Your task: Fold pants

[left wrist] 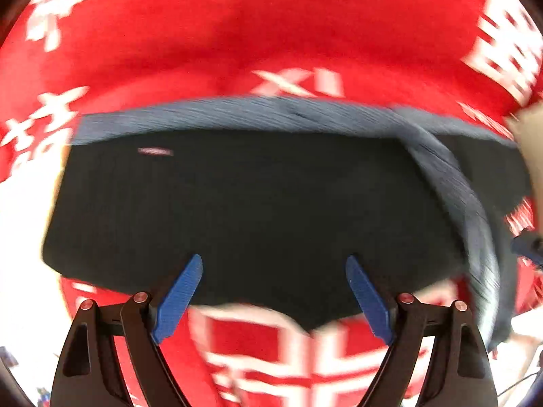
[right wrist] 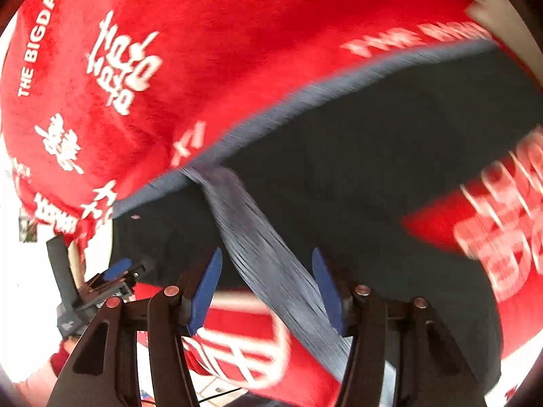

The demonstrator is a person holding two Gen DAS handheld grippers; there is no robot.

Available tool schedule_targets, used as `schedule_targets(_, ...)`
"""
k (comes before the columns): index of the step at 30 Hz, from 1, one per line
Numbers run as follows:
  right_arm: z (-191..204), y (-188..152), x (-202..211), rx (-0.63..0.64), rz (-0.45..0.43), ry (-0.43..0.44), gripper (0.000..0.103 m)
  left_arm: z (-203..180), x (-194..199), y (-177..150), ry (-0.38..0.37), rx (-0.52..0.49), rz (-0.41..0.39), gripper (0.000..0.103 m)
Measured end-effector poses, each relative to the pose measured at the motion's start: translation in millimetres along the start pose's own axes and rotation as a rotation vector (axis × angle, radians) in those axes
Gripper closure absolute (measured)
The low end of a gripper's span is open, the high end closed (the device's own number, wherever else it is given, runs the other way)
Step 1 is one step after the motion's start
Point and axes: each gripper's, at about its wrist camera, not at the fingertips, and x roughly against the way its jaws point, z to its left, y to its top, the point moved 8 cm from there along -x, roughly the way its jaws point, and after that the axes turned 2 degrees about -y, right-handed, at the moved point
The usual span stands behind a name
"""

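A red blanket (left wrist: 210, 34) with white printed lettering and snowflake-like marks covers the supporting surface; what lies under it cannot be told. The dark pants (left wrist: 237, 210) lie directly on the blanket, spread flat, with red cloth showing beyond them on every side. Their ribbed grey waistband (left wrist: 237, 115) runs along the pants' far edge, and a strip of the same ribbed band (right wrist: 268, 264) crosses over the dark fabric toward the near side.
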Motion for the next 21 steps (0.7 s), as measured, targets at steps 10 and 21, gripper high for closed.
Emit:
schedule_targets(10,-124,-161,46,-0.273,-0.055,-0.183,0.043,-122,-2,-63,-0.191,-0.207,0.044,0.015)
schedule_targets(21,-179,-211,22,-0.326,-0.081,-0.157,0.043,-131,-10,-109,-0.184,-0.259,0.099,0.015)
